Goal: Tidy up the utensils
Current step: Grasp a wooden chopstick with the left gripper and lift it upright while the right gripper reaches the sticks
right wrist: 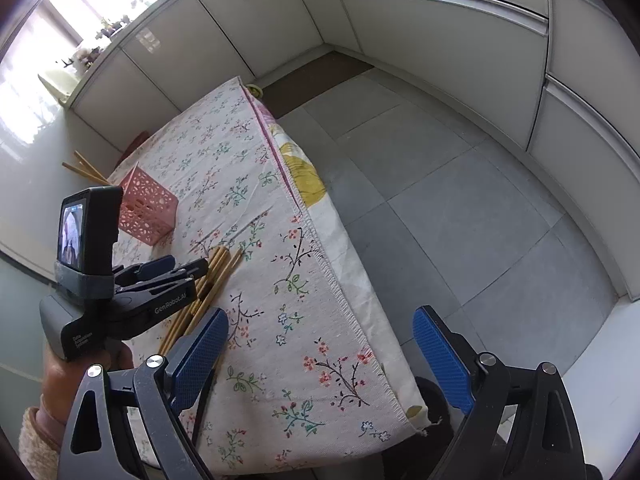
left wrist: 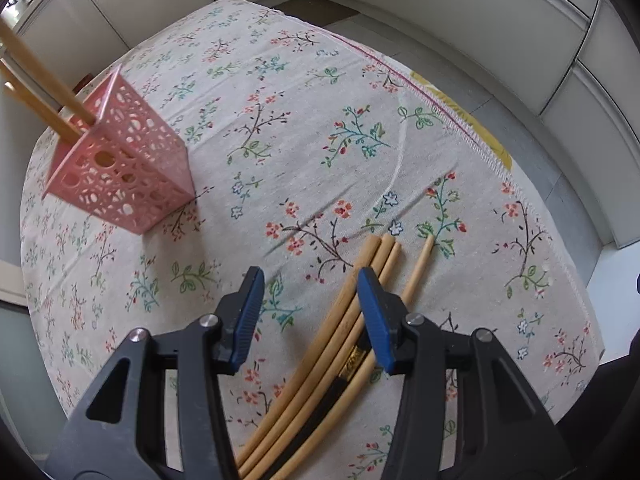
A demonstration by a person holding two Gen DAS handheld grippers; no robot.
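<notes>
Several bamboo chopsticks (left wrist: pixel 352 312) lie side by side on the floral tablecloth (left wrist: pixel 280 128), tips pointing away. My left gripper (left wrist: pixel 312 280) is open and empty, hovering just above them, its right finger over the bundle. A pink perforated basket (left wrist: pixel 120 164) stands at the far left and holds chopsticks (left wrist: pixel 44 80) that lean out to the upper left. In the right wrist view my right gripper (right wrist: pixel 320 344) is open and empty over the table's near right edge. The left gripper (right wrist: pixel 160 276), the loose chopsticks (right wrist: pixel 216 276) and the basket (right wrist: pixel 148 208) show to its left.
The table's right edge (right wrist: pixel 320 248) drops to a grey tiled floor (right wrist: pixel 460 200). White cabinets (right wrist: pixel 400 32) line the walls. A black chopstick (left wrist: pixel 320 412) lies among the bamboo ones.
</notes>
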